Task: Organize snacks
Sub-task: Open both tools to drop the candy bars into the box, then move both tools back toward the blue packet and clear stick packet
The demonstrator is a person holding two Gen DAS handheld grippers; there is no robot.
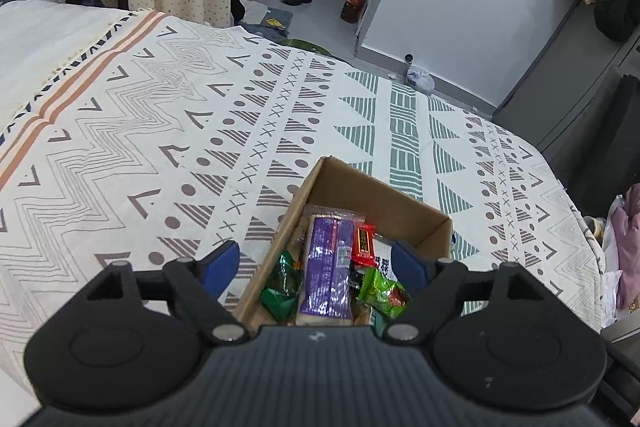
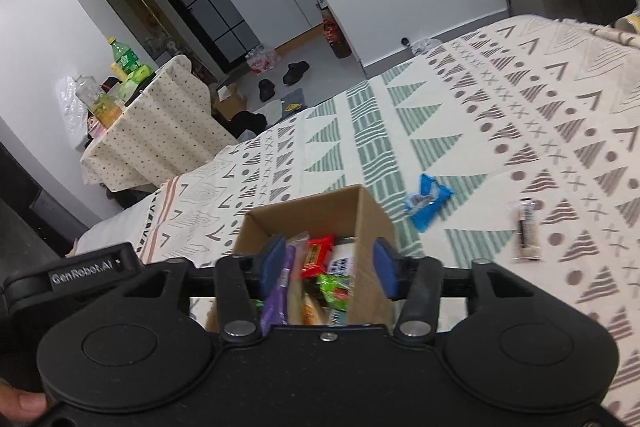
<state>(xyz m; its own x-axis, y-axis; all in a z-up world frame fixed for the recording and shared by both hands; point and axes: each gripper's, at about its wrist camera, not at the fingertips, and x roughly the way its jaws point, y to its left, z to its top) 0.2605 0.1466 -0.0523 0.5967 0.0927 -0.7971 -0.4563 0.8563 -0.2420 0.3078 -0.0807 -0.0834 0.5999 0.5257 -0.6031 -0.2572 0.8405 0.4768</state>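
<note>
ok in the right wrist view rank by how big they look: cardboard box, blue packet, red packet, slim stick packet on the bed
1. cardboard box
2. blue packet
3. red packet and slim stick packet: look alike in size, so unranked.

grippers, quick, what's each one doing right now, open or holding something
Left gripper: open, holding nothing, over the snacks in the box.
Right gripper: open, holding nothing, over the same box.
</note>
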